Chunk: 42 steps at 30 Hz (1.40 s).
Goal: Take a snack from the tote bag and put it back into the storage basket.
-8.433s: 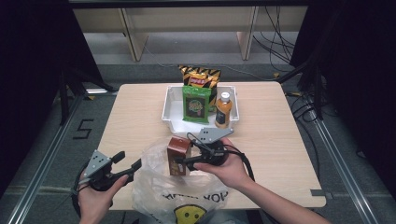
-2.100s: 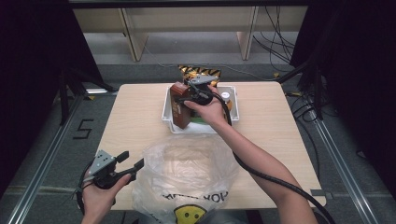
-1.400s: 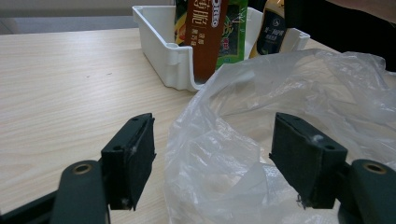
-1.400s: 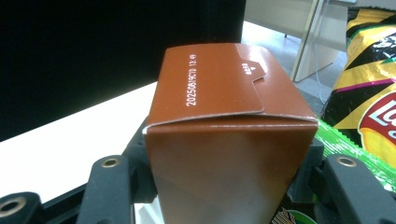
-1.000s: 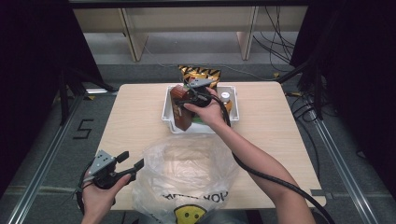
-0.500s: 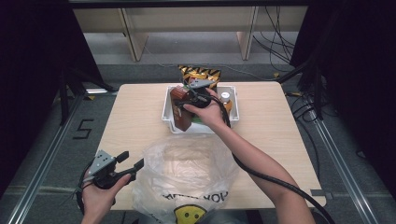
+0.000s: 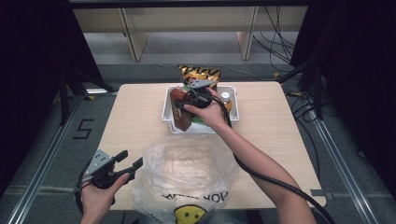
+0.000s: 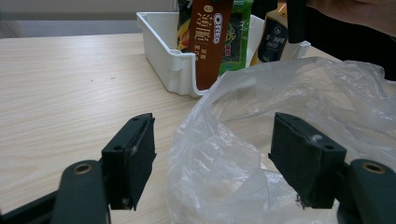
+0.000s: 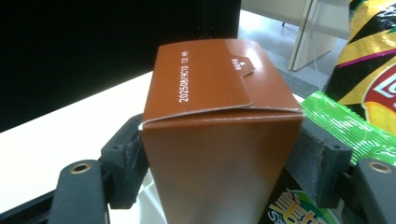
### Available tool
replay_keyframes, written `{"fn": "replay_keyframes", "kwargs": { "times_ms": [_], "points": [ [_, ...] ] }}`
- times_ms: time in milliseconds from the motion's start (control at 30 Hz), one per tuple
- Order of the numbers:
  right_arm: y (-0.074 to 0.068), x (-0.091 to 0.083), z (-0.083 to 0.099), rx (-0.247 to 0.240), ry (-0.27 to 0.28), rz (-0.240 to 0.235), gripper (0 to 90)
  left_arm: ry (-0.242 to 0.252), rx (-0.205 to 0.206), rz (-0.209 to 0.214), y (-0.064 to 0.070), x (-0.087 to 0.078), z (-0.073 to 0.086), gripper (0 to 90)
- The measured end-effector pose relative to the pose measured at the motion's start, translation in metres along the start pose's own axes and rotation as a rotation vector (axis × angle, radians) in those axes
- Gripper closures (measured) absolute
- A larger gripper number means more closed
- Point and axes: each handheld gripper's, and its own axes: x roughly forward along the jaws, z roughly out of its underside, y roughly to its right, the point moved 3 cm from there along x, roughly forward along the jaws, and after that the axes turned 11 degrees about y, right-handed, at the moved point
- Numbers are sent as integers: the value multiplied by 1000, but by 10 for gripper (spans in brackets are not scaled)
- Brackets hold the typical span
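Note:
My right gripper [image 7: 183, 106] is shut on a tall brown carton [image 7: 180, 119], held upright at the front-left corner of the white bin [image 7: 233, 115]. In the right gripper view the jaws clamp the carton [image 9: 219, 140] on both sides, just below its top flap; the right gripper [image 9: 219, 163] looks down onto it. From the left gripper view the carton [image 8: 210, 42] overlaps the bin's near wall [image 8: 170, 56]. My left gripper [image 7: 129, 161] is open at the left edge of a clear plastic bag [image 7: 187, 172]. The bag's rim [image 8: 210, 140] lies between the left gripper's [image 8: 217, 156] jaws, not pinched.
The bin also holds a green packet [image 8: 239, 32], a brown bottle with a white cap [image 7: 225, 98] and a yellow-black snack bag [image 7: 201, 73] at its back. The bag carries a smiley print [image 7: 189, 214] near the table's front edge. Bare tabletop [image 7: 135, 116] lies to the left.
My right gripper carried the brown carton from above the plastic bag to the white bin, and over the last second it has sunk slightly. The left gripper has stayed put.

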Motion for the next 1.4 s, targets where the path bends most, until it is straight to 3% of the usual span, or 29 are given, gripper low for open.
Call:
{"fn": "replay_keyframes", "kwargs": {
  "times_ms": [300,500,700,967,1167,1367,1400],
  "points": [
    [-1,-7,-2,8,14,27,259,9,-14,-8,1,1,-2,293],
    [-5,-21,-6,-13,7,30,249,20,-21,-16,1,1,-4,285],
    [-5,-36,-4,-16,16,30,254,46,-60,-24,-2,4,-11,290],
    [-8,-55,2,6,38,35,365,65,-27,-17,-8,17,-24,485],
    [-9,-75,2,58,55,8,552,71,-1,-13,-15,45,-35,664],
    [-9,-84,1,16,70,5,693,50,45,-12,-17,68,-43,850],
    [-10,-87,2,15,69,8,768,48,57,-9,-18,76,-47,874]
  ]
}}
